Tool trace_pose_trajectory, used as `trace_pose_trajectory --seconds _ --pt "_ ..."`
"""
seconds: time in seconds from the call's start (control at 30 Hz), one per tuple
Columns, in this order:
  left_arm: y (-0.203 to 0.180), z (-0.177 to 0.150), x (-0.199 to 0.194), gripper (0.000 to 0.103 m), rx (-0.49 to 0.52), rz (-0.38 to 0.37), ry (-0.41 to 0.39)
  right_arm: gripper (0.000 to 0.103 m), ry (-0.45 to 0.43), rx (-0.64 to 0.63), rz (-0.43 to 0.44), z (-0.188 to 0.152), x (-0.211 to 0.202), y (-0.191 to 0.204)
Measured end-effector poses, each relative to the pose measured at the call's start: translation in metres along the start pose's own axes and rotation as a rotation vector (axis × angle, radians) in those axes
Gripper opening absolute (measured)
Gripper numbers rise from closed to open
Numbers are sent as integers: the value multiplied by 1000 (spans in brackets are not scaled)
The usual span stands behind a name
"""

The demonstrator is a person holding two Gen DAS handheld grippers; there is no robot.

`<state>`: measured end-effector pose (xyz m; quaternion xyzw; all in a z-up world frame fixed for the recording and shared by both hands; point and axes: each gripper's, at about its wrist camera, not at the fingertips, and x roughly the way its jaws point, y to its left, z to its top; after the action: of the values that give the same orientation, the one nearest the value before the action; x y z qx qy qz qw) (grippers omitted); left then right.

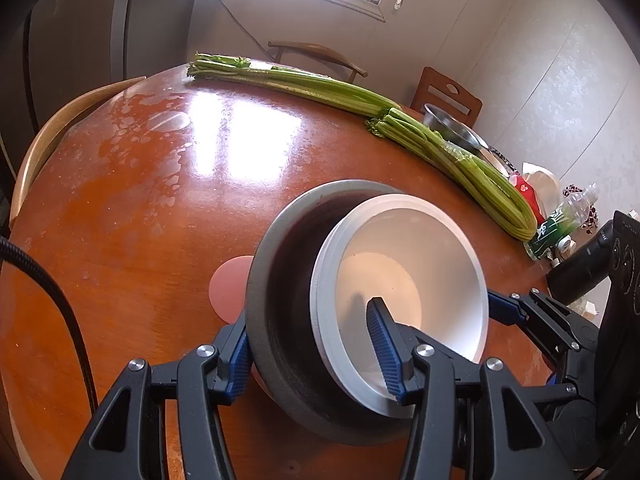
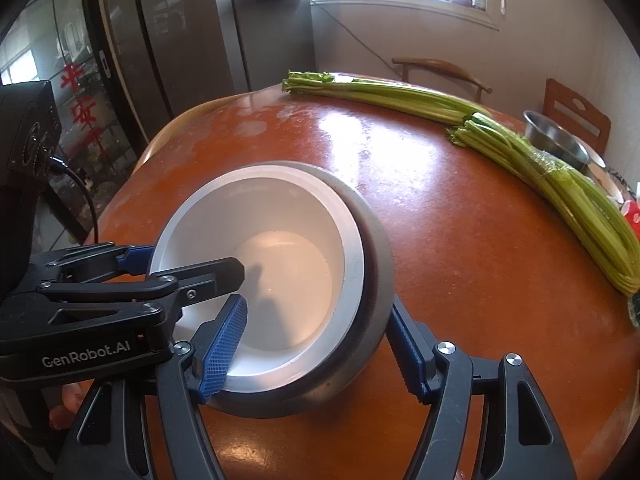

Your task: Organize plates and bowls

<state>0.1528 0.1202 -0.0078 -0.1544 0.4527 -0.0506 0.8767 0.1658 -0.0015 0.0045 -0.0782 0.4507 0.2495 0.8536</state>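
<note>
Two grippers work a nested bowl stack on the wooden counter (image 2: 460,240): white bowl (image 2: 280,264) sits inside grey bowl (image 2: 374,240). Left gripper (image 1: 316,344) straddles both walls at the rim, jaws apart w/ slack, not clamped; right gripper (image 2: 316,344) likewise, one finger inside, one outside. Bowls look rigid, prob. ceramic, glossy: slippery, chip-prone; best held at rim. Celery (image 2: 560,184), steel bowl (image 2: 556,142) and bottle (image 1: 568,220) lie well apart; pink disc (image 1: 228,288) sits just beside the stack.
</note>
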Motion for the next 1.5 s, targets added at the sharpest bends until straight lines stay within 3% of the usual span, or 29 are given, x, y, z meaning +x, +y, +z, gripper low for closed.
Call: trace_pose_trajectory --seconds 0.17,0.43,0.8,1.07,1.5 --pt "-3 -1 -6 53 14 7 -18 72 -23 -11 -23 0 -5 -1" --pt "-5 -3 -25 53 30 77 -57 72 -39 -21 -45 0 -11 -1" --pt "-16 -18 -64 53 60 126 -131 72 -123 -16 -58 -10 -53 5" --pt "-36 -52 -92 55 98 205 -194 72 -189 9 -70 -48 -87 9" --pt "-59 -116 -95 55 115 210 -147 72 -221 56 -86 -119 -118 15"
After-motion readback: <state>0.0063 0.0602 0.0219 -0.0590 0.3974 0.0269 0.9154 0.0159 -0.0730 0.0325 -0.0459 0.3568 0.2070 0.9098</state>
